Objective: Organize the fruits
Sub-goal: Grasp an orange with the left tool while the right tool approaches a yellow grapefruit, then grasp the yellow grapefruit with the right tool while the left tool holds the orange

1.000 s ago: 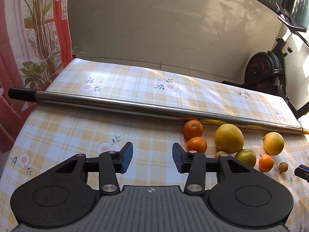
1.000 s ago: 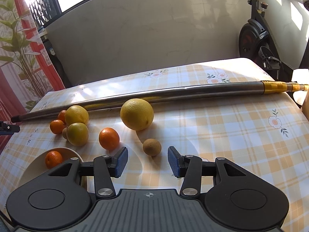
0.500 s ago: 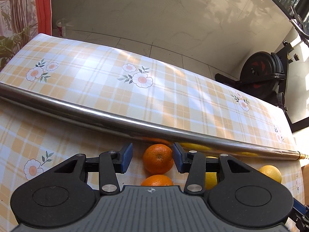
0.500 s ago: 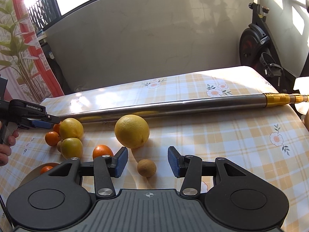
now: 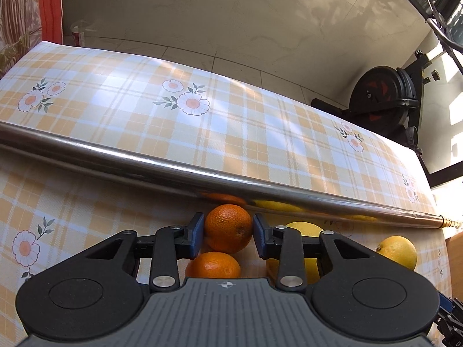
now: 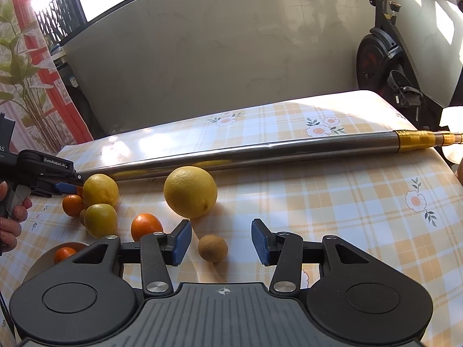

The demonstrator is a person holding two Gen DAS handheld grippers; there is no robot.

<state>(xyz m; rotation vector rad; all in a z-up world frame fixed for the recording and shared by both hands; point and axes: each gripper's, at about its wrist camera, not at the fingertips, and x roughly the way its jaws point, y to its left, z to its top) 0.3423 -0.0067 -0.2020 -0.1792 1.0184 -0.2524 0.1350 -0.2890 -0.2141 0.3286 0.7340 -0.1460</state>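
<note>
In the left wrist view my left gripper (image 5: 228, 232) has closed on an orange tangerine (image 5: 228, 228) beside the steel pole (image 5: 173, 170); both pads touch its sides. A second tangerine (image 5: 212, 264) lies just below it. In the right wrist view my right gripper (image 6: 221, 241) is open, with a small brown kiwi (image 6: 212, 247) between its fingers, untouched. A large yellow grapefruit (image 6: 190, 191) sits just beyond. A tangerine (image 6: 146, 226), a green-yellow fruit (image 6: 100, 223) and a lemon (image 6: 100, 190) lie to the left. The left gripper also shows in the right wrist view (image 6: 62, 186) behind the lemon.
A white bowl (image 6: 43, 260) at the near left holds one small tangerine (image 6: 64, 254). The long steel pole (image 6: 260, 153) with a gold end lies across the checked tablecloth. An exercise bike (image 6: 385, 57) stands beyond the table's right edge. A yellow fruit (image 5: 398, 251) lies at right.
My left gripper moved forward to the tangerine by the pole and closed its fingers onto it. My right gripper moved forward so the kiwi now lies between its open fingers.
</note>
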